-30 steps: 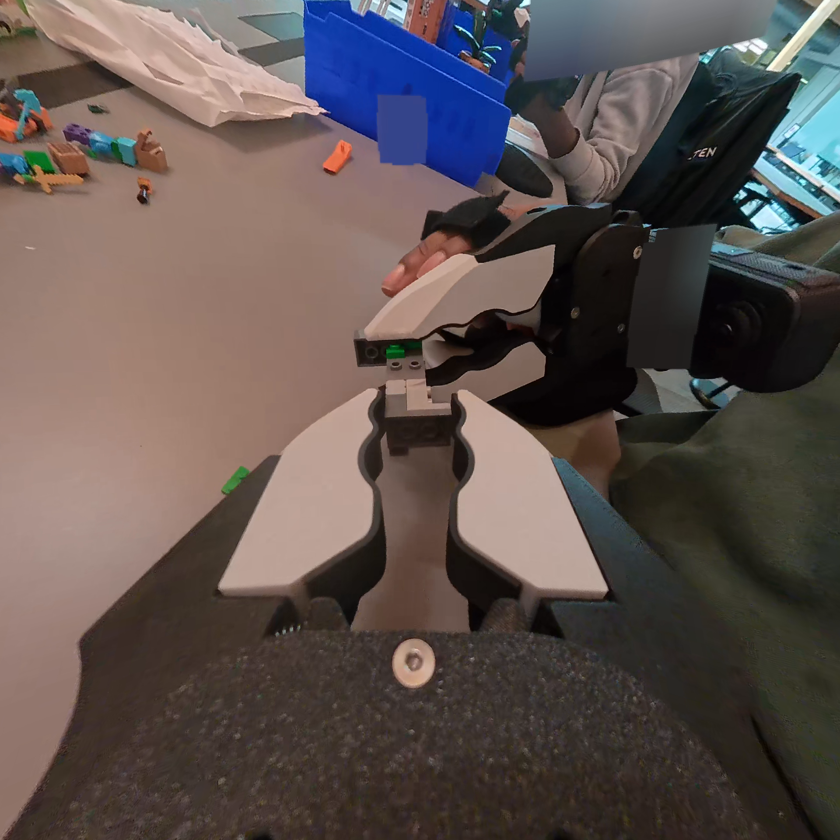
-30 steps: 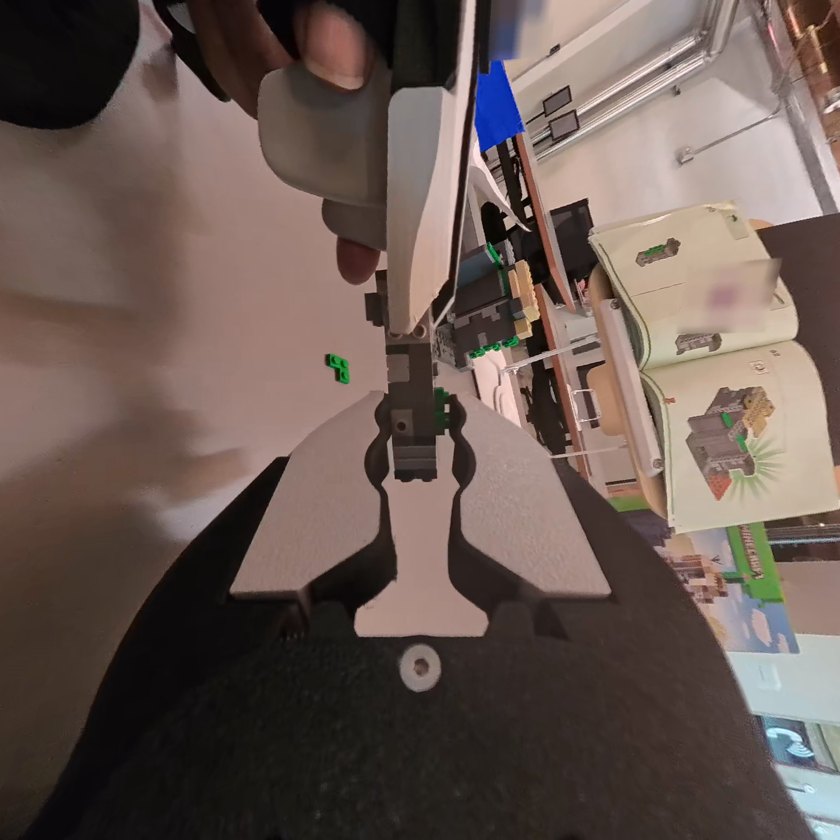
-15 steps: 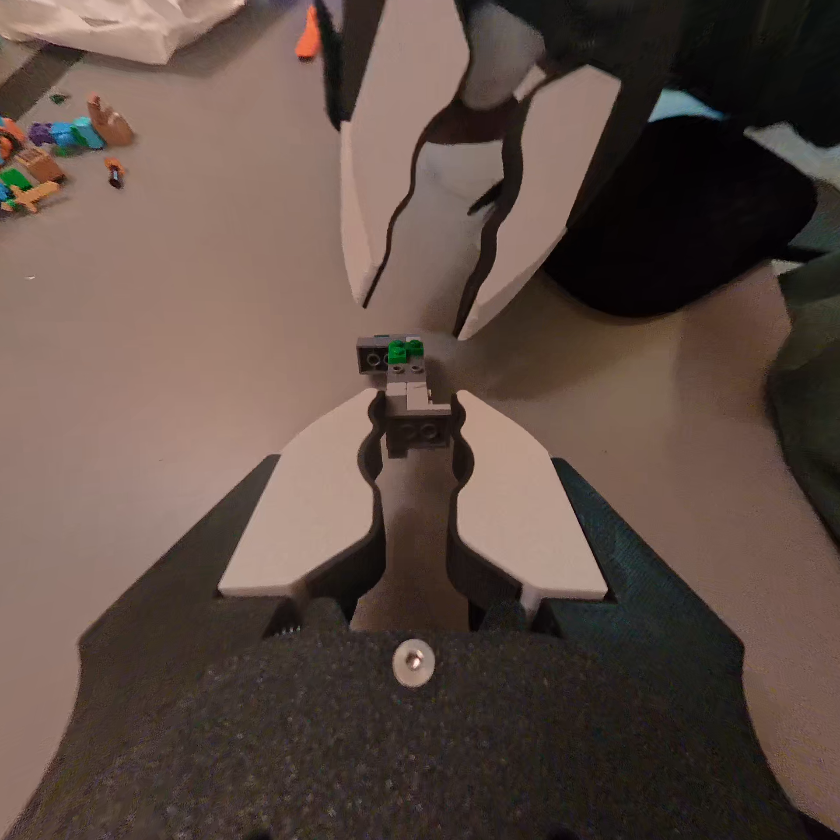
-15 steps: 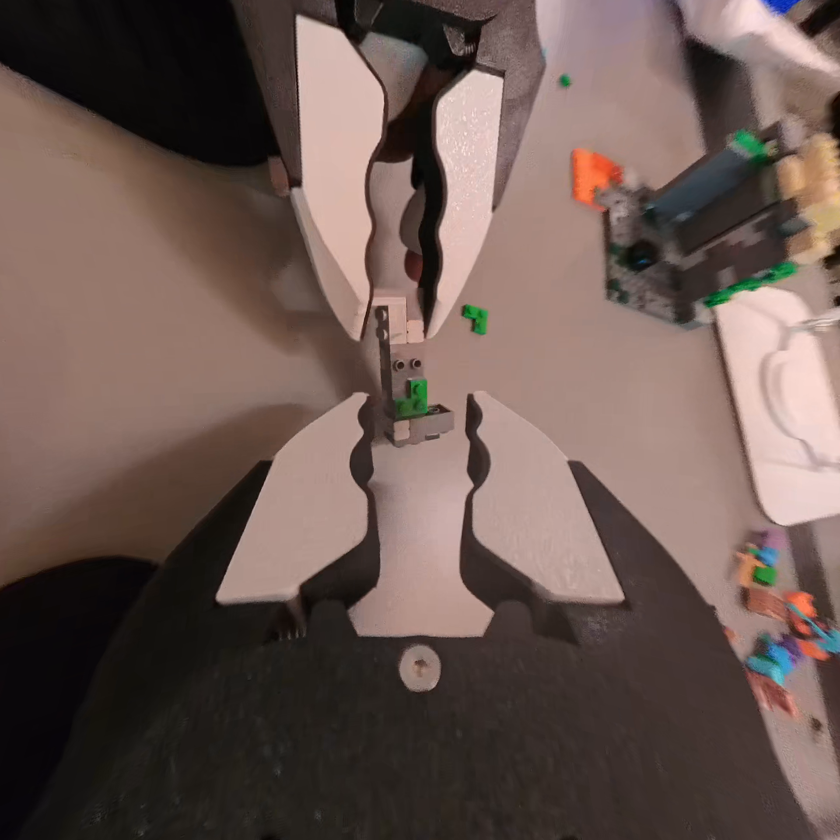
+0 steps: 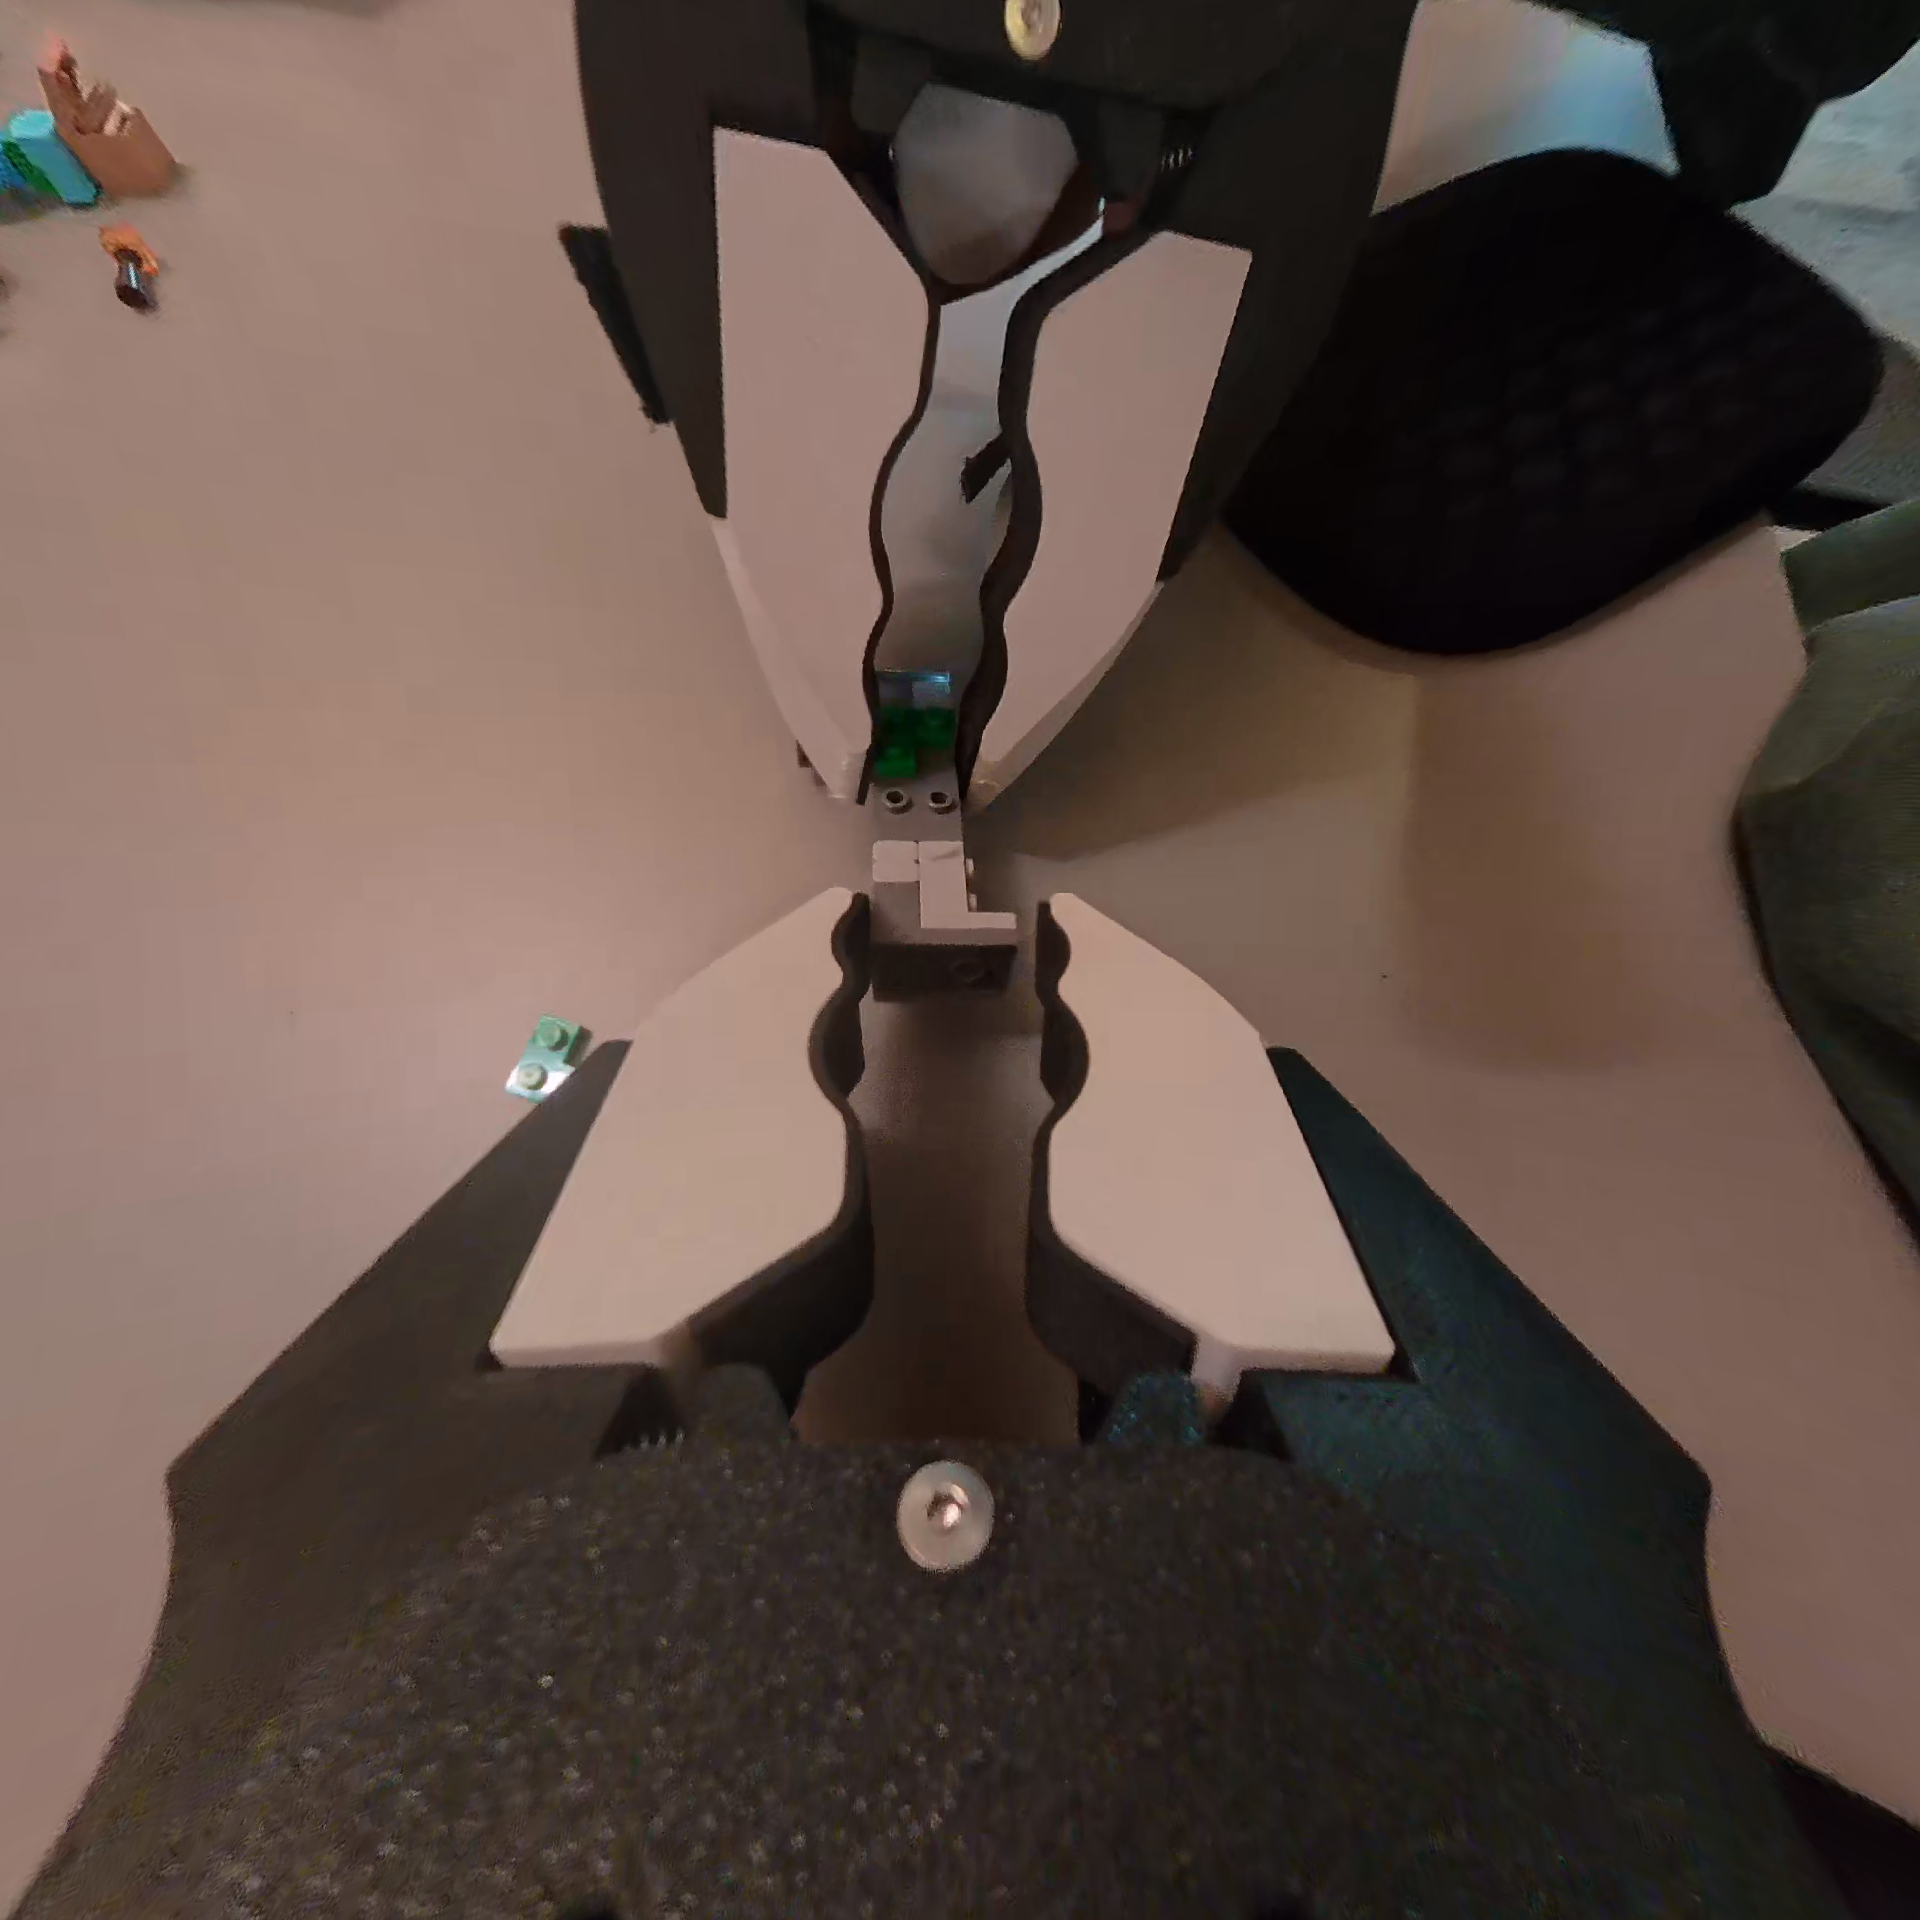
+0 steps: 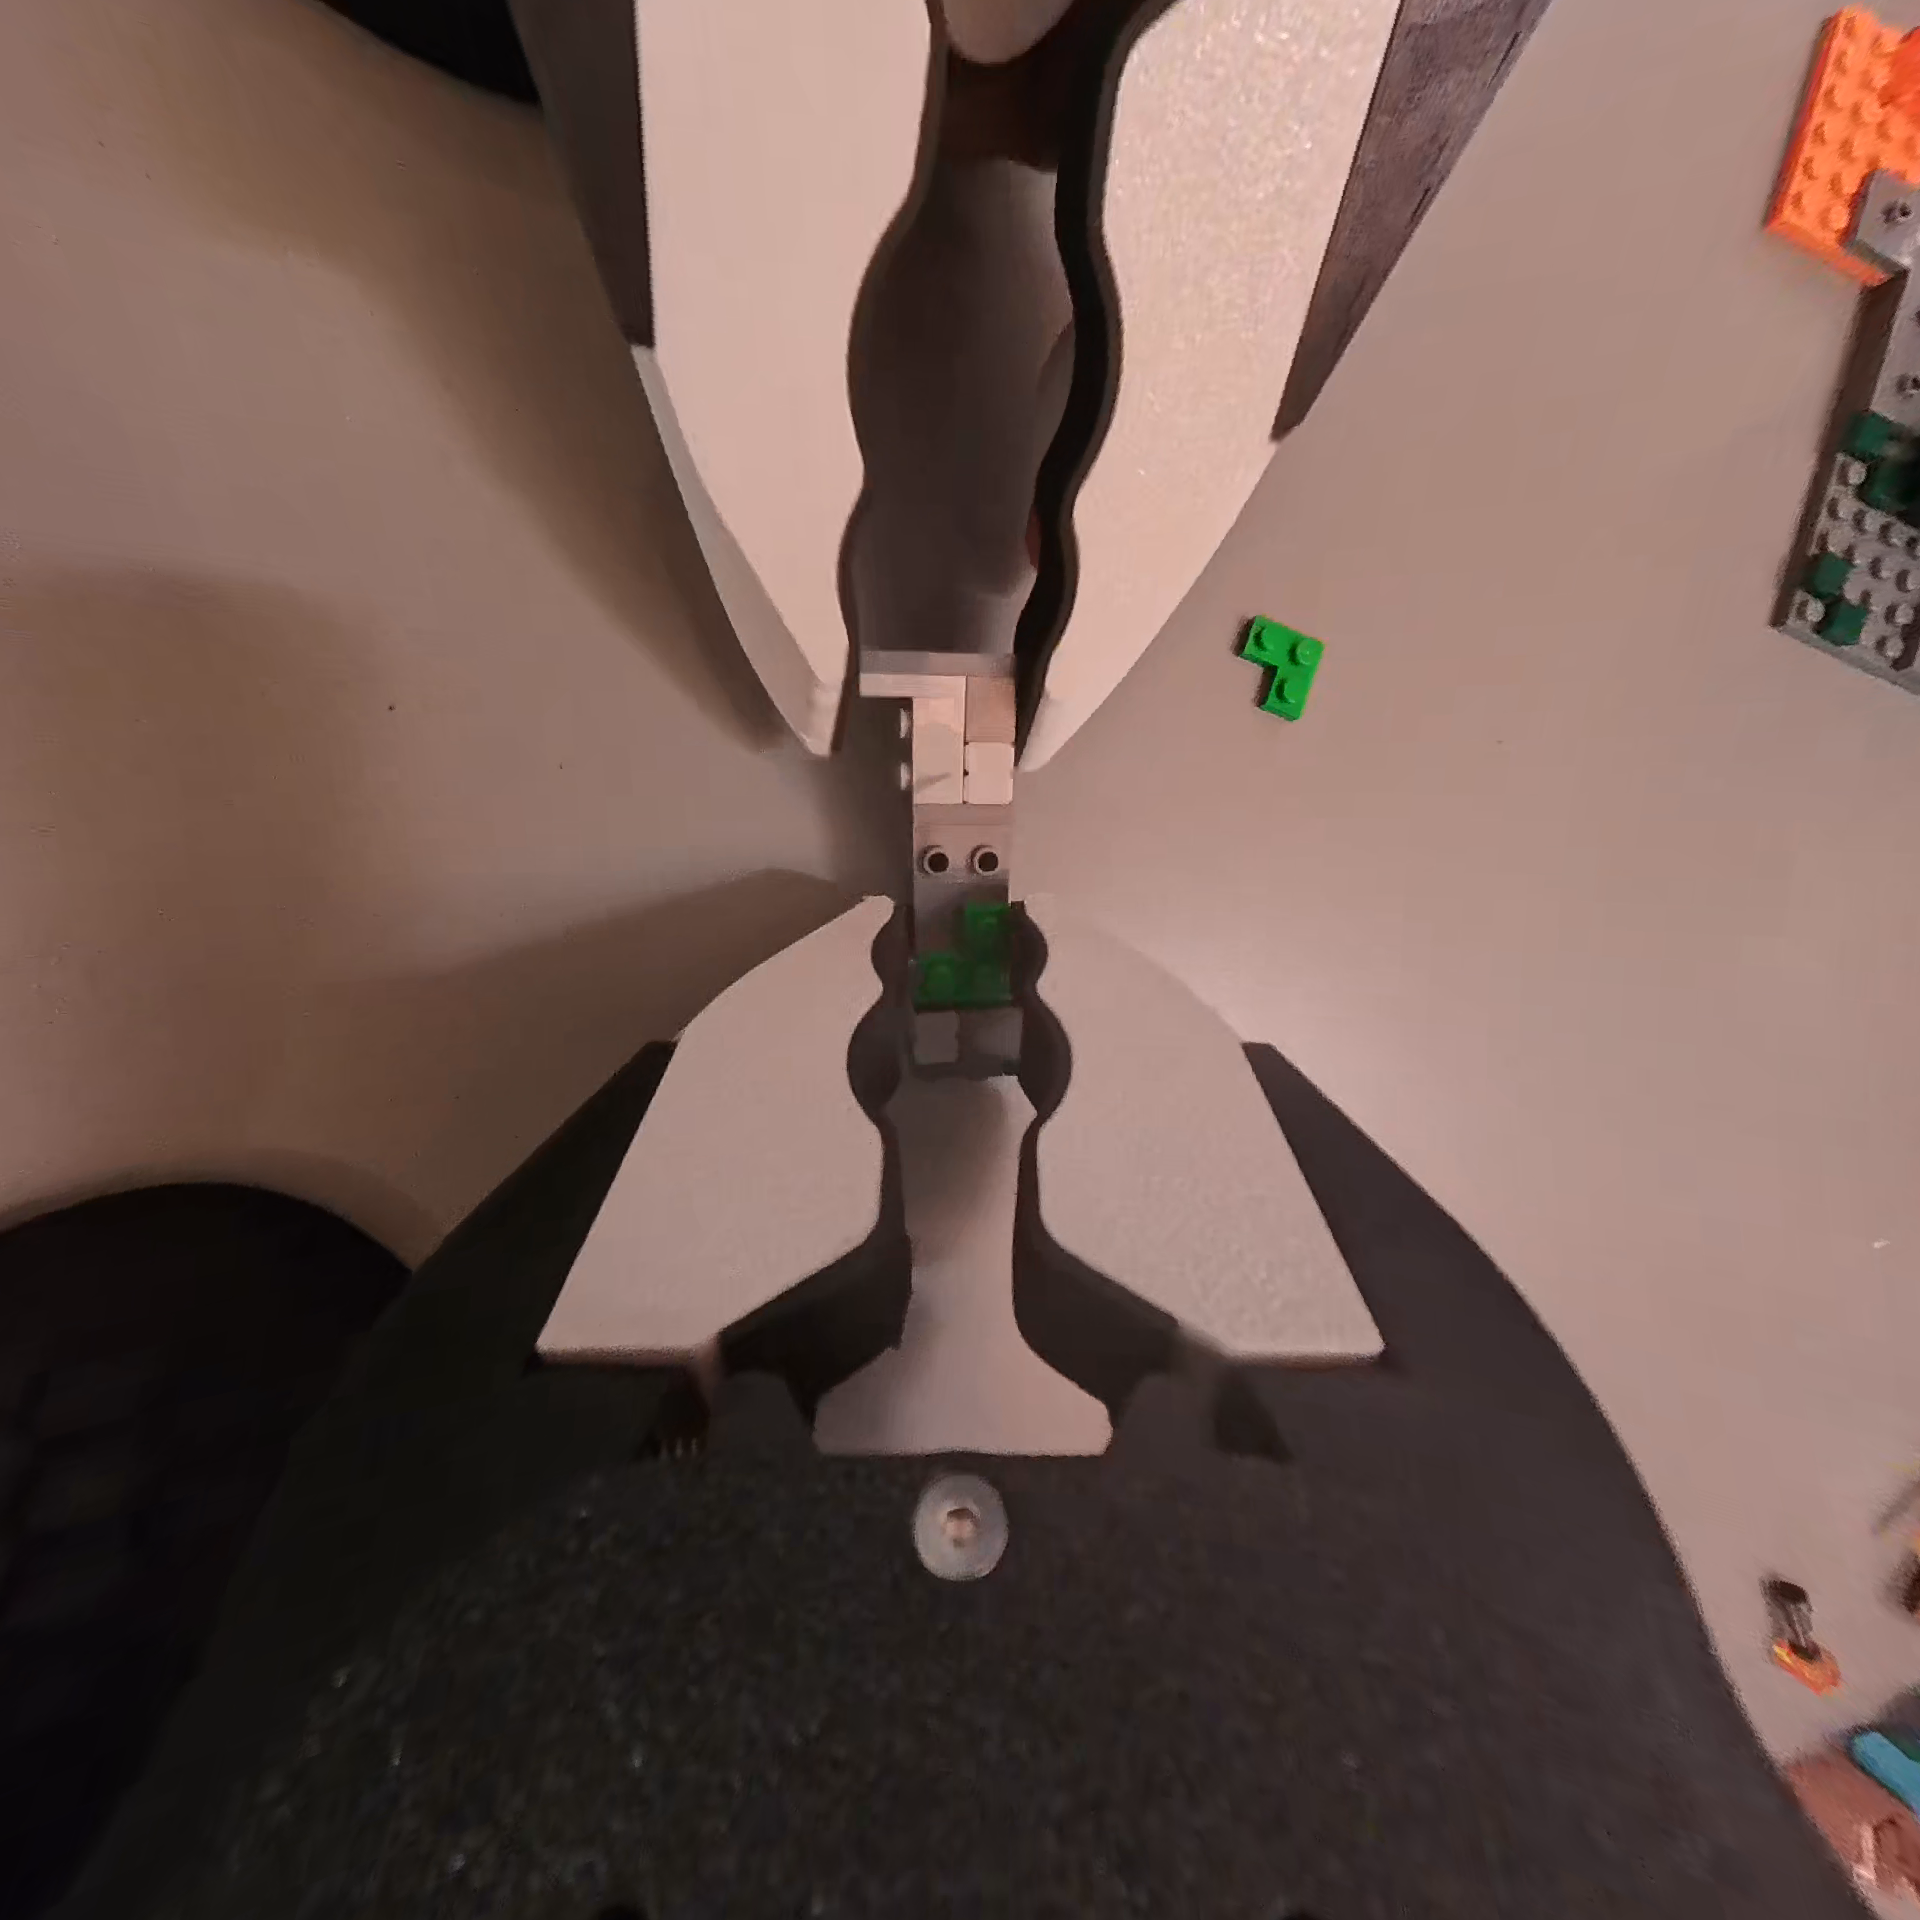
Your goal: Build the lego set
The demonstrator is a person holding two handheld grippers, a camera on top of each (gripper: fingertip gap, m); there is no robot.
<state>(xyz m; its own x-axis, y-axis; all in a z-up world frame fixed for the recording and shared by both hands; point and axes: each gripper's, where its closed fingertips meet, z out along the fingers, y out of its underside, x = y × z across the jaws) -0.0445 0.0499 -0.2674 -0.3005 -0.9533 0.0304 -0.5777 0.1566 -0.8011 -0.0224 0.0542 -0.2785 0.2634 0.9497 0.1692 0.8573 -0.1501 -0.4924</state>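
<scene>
Grey brick assembly [image 5: 928, 883] between both grippers

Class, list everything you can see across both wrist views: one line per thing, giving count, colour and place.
Small brick assembly: one, grey with green pieces, held between both grippers above the table.
Loose corner plate: one, bright green, on the table.
Loose two-stud plate: one, pale green, on the table.
Partial build: one, grey baseplate with orange and green parts, right edge of the right wrist view.
Scattered pieces: several, teal, brown, orange; table corners.
Table: one, pale.
Chair seat: one, black, beside the table.
Left gripper: white fingers, shut on the grey end.
Right gripper: white fingers, shut on the green end.
</scene>
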